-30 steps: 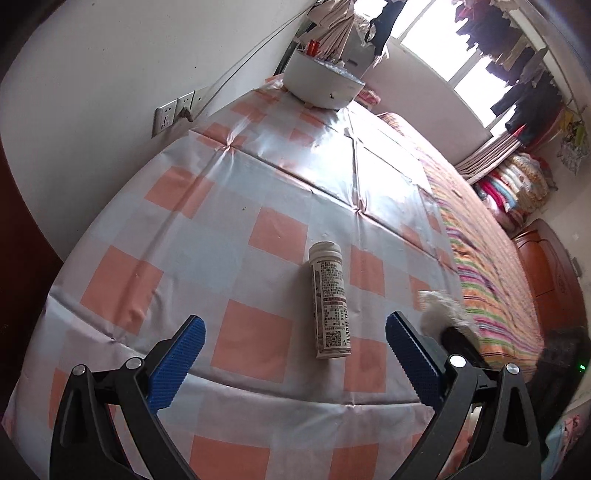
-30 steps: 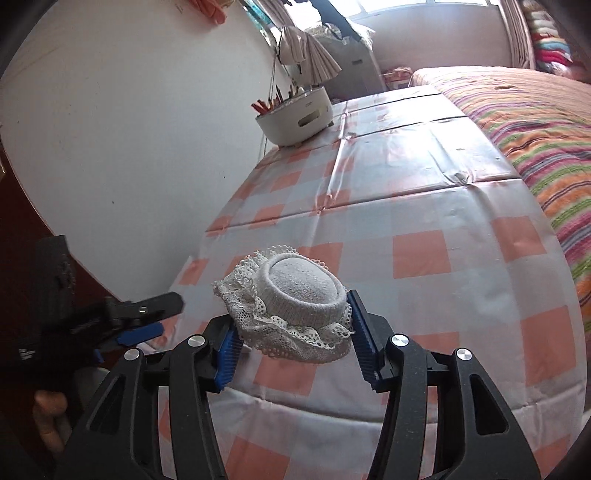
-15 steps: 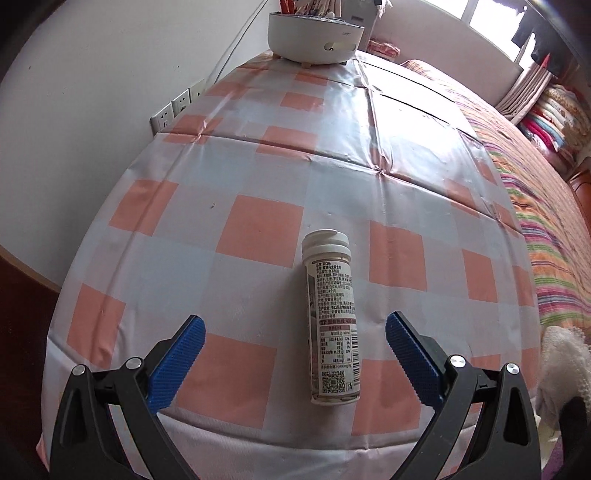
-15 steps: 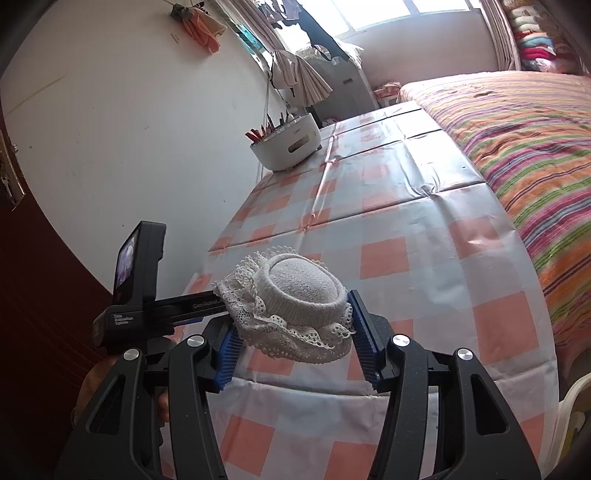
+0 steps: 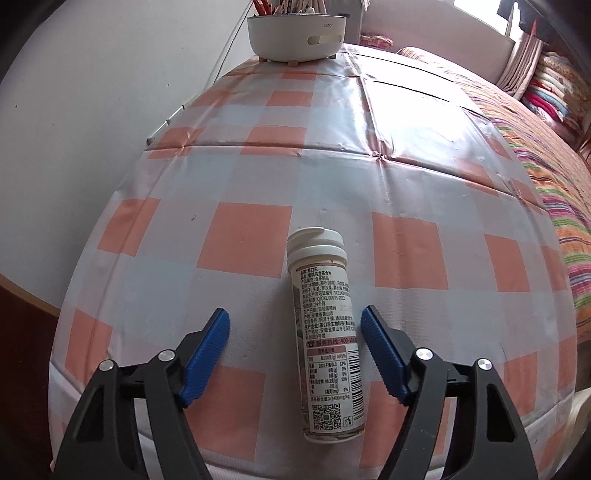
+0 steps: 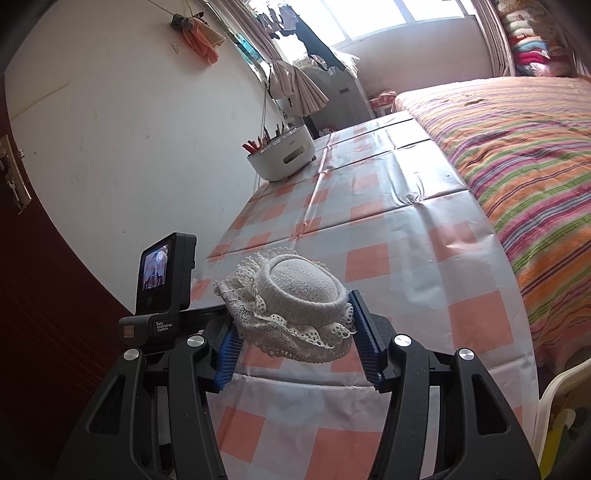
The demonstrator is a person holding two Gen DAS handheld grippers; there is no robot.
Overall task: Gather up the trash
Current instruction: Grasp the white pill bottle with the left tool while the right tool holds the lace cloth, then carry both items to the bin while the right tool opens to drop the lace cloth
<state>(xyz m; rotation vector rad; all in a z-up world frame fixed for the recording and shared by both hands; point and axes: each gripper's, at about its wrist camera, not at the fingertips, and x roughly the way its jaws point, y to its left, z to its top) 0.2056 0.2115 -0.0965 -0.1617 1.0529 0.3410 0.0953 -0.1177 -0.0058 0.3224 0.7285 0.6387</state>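
A white tablet bottle [image 5: 325, 332] with a printed label lies on its side on the checked tablecloth [image 5: 243, 243], cap pointing away. My left gripper [image 5: 294, 314] points down over it and its jaws are closing. The bottle lies between them, close to the right pad [image 5: 380, 347] and well clear of the left one, and neither presses on it. My right gripper [image 6: 293, 325] is shut on a white knitted, lace-edged cloth piece [image 6: 299, 288], held above the table's near edge. The left gripper's camera unit [image 6: 162, 280] shows beside it in the right wrist view.
A white bowl [image 5: 295, 35] holding clothes pegs stands at the table's far end by the wall. A bed with a striped cover [image 6: 517, 147] runs along the table's right side. A white chair edge [image 6: 557, 391] sits low on the right.
My left gripper has come forward and down over the bottle, and its jaws have narrowed around it. The right gripper has drifted back with the knitted piece still in its grip.
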